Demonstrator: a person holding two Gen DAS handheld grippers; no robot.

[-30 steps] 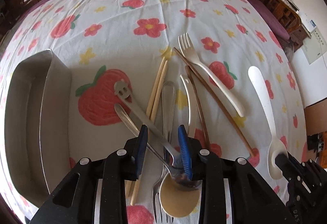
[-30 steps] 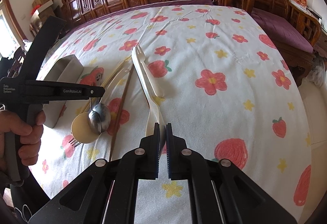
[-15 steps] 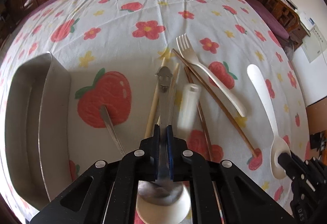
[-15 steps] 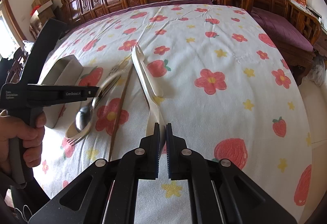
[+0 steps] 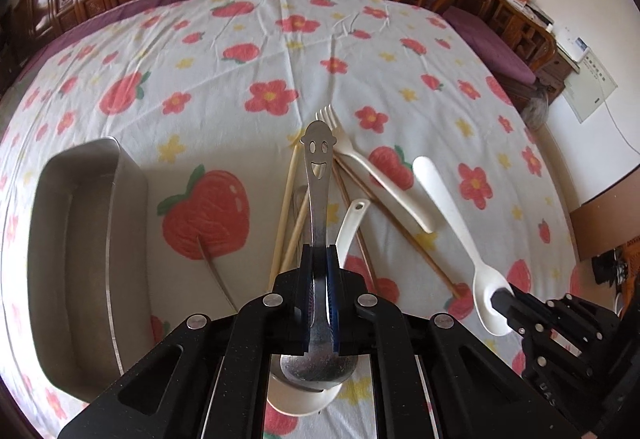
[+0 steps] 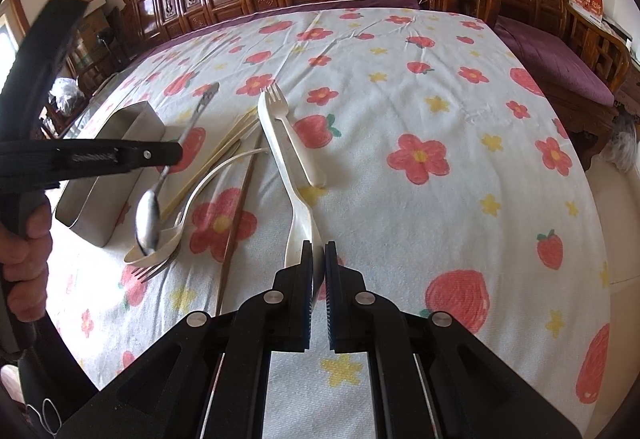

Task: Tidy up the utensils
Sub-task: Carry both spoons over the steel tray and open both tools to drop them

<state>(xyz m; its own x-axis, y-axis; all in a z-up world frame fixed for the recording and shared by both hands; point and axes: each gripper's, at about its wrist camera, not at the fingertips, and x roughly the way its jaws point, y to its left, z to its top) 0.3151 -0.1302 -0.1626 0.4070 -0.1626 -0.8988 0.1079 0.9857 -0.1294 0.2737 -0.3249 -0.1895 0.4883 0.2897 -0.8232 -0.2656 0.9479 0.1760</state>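
The left gripper (image 5: pixel 319 259) is pinched on the shaft of a polished steel spoon with a smiling face cut into its handle end (image 5: pixel 318 175). In the right wrist view this spoon hangs tilted, handle up and bowl down, clear of the flowered tablecloth (image 6: pixel 400 79) and just above the bowl of a white ceramic soup spoon (image 6: pixel 160 253). The right gripper (image 6: pixel 318 267) is pressed together on the bowl end of a long cream plastic spoon (image 6: pixel 280 151), which lies low along the cloth; whether its bowl is lifted cannot be told.

A rectangular stainless steel tray (image 5: pixel 72 239) stands near the left edge of the table, empty as far as its interior shows. Well apart from it, toward the middle, lie a cream plastic fork (image 5: pixel 360 167), pale bamboo chopsticks (image 5: pixel 286 207), dark wooden chopsticks (image 5: pixel 400 231) and a steel fork (image 6: pixel 154 271) under the soup spoon.

Judgement: the step in hand is carrying the first pieces from the pile; sorting has barely begun. The next move calls for swinging the steel spoon left over the tray rim, levelling it lengthwise with the tray, and lowering before release.
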